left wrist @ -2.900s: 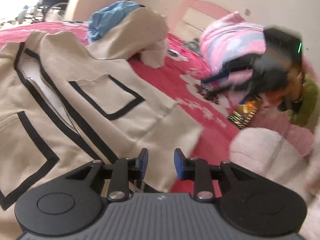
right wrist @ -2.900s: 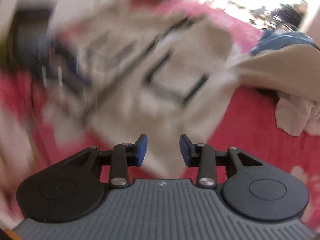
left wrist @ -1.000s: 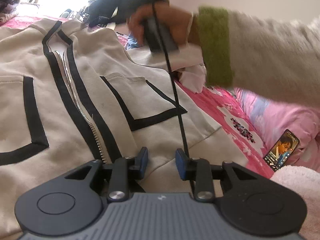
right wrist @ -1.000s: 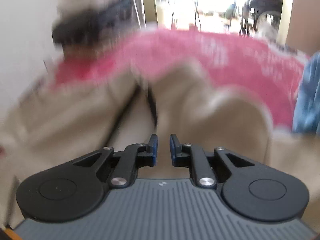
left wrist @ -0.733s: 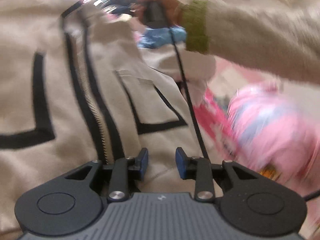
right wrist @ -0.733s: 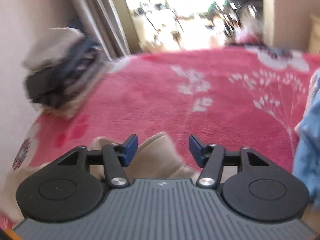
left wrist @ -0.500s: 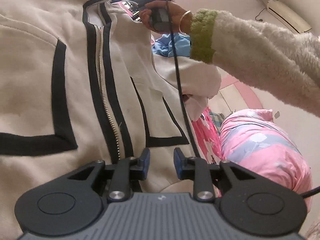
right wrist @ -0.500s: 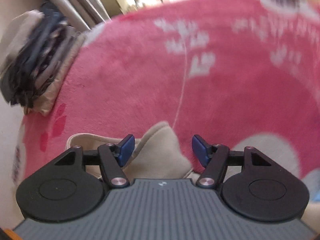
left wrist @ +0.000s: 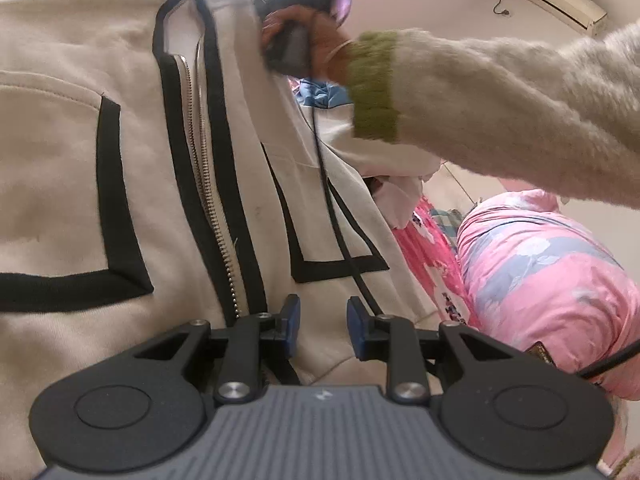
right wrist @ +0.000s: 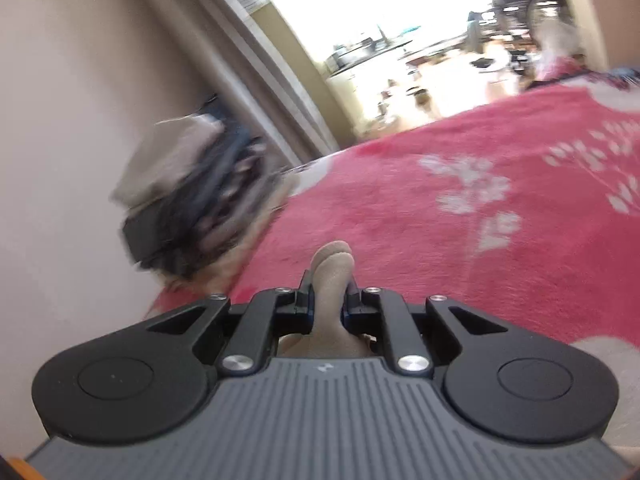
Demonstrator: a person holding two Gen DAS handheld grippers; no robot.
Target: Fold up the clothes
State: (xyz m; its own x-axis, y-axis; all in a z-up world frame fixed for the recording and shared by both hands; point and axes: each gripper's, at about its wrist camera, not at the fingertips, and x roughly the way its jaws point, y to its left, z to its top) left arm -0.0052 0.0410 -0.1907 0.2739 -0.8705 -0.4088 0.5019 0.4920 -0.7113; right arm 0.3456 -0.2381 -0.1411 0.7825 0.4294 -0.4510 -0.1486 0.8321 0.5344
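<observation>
We see daylight flooding in from a blown-out bright doorway [right wrist: 420, 40], motion blur smearing the stacked clothes [right wrist: 192, 200] by the wall, fisheye bending at every edge, and a softly lit, sharper jacket [left wrist: 120, 160].

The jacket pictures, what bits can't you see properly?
- Left wrist view: the beige jacket runs off the left edge; its hem hides behind the left gripper.
- Right wrist view: only a pinched fold shows in the right gripper; which part, unclear.
- Right wrist view: the clothes stack is motion-blurred.
</observation>
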